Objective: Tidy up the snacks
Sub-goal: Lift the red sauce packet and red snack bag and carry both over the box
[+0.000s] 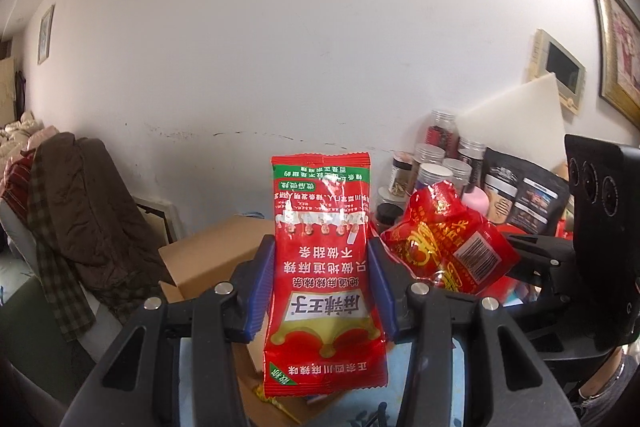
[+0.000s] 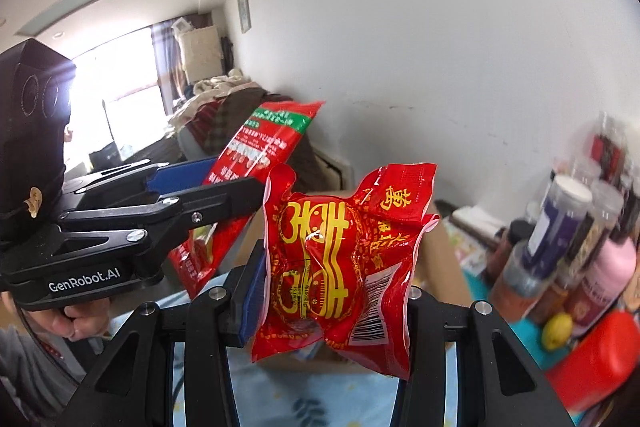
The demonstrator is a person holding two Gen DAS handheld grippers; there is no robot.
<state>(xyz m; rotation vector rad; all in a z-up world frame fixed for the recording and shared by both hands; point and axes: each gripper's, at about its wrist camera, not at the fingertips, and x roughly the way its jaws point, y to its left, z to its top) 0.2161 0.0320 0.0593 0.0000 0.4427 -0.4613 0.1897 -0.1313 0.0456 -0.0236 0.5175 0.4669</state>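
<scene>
My left gripper (image 1: pixel 322 283) is shut on a long red and green snack packet (image 1: pixel 322 267), held upright in the air between its blue pads. My right gripper (image 2: pixel 336 283) is shut on a puffy red packet with gold characters (image 2: pixel 340 263), also held up. Each shows in the other view: the puffy packet (image 1: pixel 444 247) to the right of the left gripper, the long packet (image 2: pixel 256 163) and left gripper (image 2: pixel 224 183) to the left of the right one. An open cardboard box (image 1: pixel 212 259) stands below and behind both packets.
Several clear jars with silver lids (image 1: pixel 444 163), a black pouch (image 1: pixel 520 195) and a pink bottle (image 2: pixel 612 275) stand at the right by the wall. A red container (image 2: pixel 600 359) and a yellow fruit (image 2: pixel 558 325) lie nearby. Clothes are piled on a seat (image 1: pixel 68 211) at left.
</scene>
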